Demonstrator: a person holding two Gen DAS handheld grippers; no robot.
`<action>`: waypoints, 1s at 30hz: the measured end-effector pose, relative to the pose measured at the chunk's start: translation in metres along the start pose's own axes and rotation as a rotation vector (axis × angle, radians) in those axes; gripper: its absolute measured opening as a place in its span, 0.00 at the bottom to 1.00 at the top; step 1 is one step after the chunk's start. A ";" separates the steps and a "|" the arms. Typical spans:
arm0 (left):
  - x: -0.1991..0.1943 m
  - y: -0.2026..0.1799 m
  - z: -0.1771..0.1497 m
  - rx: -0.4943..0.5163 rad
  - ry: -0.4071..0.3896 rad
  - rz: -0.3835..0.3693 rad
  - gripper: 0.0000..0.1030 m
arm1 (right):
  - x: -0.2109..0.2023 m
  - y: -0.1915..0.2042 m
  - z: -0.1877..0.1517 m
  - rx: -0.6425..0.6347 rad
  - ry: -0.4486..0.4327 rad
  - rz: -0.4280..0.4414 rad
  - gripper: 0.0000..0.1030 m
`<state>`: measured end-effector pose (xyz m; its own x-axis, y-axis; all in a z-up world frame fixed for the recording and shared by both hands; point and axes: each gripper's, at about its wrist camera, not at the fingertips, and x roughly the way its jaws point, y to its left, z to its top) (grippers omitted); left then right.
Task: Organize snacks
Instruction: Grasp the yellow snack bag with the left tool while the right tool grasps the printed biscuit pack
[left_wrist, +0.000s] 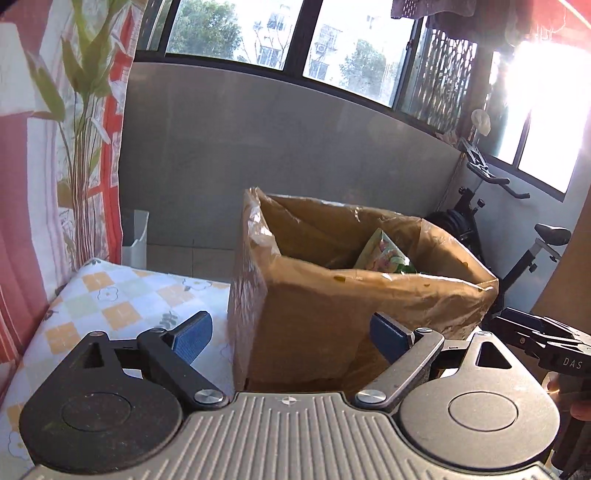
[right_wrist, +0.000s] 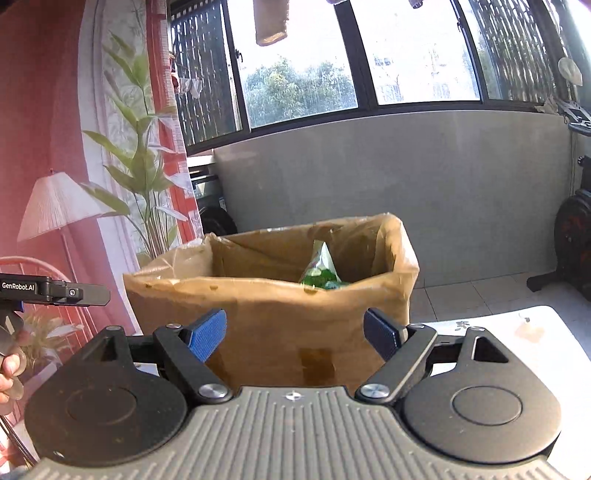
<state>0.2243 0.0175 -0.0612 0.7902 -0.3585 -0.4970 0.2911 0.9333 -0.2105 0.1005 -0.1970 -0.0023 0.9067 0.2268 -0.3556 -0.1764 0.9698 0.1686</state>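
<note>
A brown cardboard box lined with clear plastic stands on the table, its top open. A green snack bag leans inside it, partly hidden by the near wall. My left gripper is open just in front of the box's near corner, with nothing between its blue pads. In the right wrist view the same box fills the middle and the snack bag pokes above its rim. My right gripper is open too, facing the box's near wall, empty.
A checked tablecloth covers the table left of the box. A red patterned curtain hangs at the left. An exercise bike stands behind right. The other gripper shows at the right edge; a hand holds one at left.
</note>
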 end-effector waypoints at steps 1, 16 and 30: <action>0.004 0.002 -0.006 -0.017 0.022 -0.004 0.91 | 0.000 0.000 -0.006 -0.004 0.016 -0.004 0.82; 0.065 0.002 -0.067 0.008 0.254 0.025 0.91 | 0.012 -0.009 -0.067 0.061 0.217 -0.043 0.74; 0.076 0.008 -0.093 -0.032 0.348 0.003 0.92 | 0.018 -0.004 -0.097 0.038 0.374 -0.072 0.70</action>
<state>0.2369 -0.0044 -0.1790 0.5582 -0.3465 -0.7539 0.2673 0.9353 -0.2319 0.0804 -0.1886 -0.0982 0.7127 0.1827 -0.6773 -0.0968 0.9819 0.1630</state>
